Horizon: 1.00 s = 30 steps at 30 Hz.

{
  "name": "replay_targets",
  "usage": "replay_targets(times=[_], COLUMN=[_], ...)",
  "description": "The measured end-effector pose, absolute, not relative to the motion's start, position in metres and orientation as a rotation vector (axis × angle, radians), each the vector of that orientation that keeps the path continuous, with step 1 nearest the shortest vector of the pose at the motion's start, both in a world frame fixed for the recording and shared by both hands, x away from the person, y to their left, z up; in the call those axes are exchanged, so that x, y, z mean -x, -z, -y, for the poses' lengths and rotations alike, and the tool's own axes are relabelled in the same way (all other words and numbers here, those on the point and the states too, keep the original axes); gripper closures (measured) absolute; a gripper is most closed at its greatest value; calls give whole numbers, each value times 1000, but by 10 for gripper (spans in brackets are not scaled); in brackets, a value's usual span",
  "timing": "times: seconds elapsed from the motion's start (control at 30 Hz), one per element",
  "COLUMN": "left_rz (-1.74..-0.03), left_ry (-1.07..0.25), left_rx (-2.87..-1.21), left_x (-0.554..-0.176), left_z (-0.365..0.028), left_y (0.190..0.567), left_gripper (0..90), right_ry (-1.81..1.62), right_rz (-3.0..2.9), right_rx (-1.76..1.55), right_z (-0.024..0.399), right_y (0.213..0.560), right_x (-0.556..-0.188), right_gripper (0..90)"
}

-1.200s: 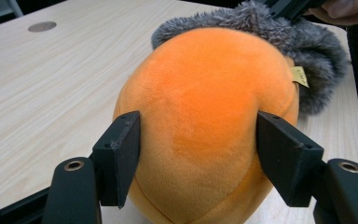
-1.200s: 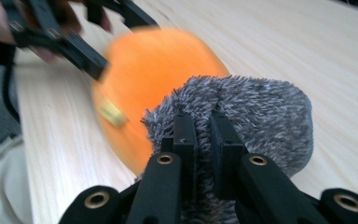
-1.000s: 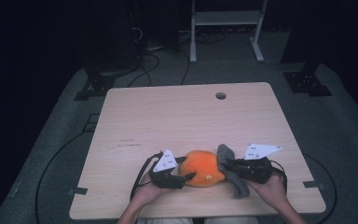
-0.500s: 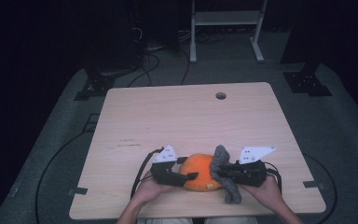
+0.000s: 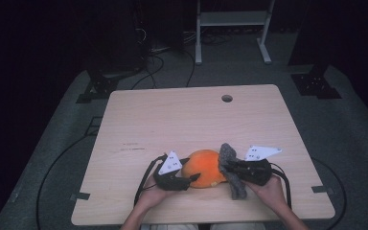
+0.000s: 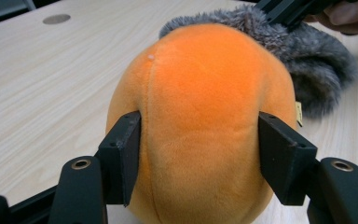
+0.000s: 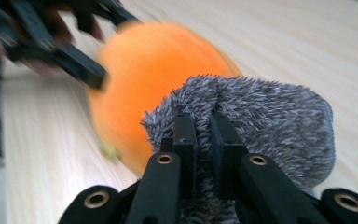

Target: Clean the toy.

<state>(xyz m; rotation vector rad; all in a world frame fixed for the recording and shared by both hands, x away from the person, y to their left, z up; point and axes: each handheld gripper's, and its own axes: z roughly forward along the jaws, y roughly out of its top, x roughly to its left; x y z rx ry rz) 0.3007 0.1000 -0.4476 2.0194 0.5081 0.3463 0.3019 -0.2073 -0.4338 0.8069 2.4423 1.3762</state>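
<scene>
The orange plush ball [image 5: 203, 168], smooth with one seam and no readable label, sits at the table's [image 5: 182, 120] six o'clock. Your left claw [image 6: 200, 154] has just widened yet squeezes it; your right claw [image 7: 203, 135] pinches the grey fuzzy cloth [image 5: 232, 172] at its three o'clock.

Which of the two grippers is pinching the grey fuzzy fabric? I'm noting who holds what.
The right gripper: its jaws are nearly shut on the grey fuzzy fabric. The left gripper instead straddles the round orange plush toy, jaws wide apart against its sides.
</scene>
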Motion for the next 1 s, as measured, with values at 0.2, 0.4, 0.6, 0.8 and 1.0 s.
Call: replay_targets(times=[0.2, 0.4, 0.6, 0.8, 1.0], left_rz=[-512, -522, -460, -440, -442], left_ry=[-338, -313, -352, -365, -362], left_rx=[-2023, -2031, -2045, -2064, -2059], left_x=[-301, -302, -296, -292, -292], left_z=[-99, -104, -98, -96, -95], left_y=[449, 450, 451, 450, 450], left_gripper=[367, 367, 365, 364, 364], right_ry=[-1501, -1469, -1545, -1546, -1455], right_rz=[-2402, -2392, -2347, -2370, -2377], right_rx=[-798, -890, -968, -929, -1025], right_z=[205, 202, 215, 201, 217], right_y=[422, 434, 431, 435, 439], right_x=[-298, -306, -307, -308, -309], right_gripper=[816, 817, 816, 817, 817])
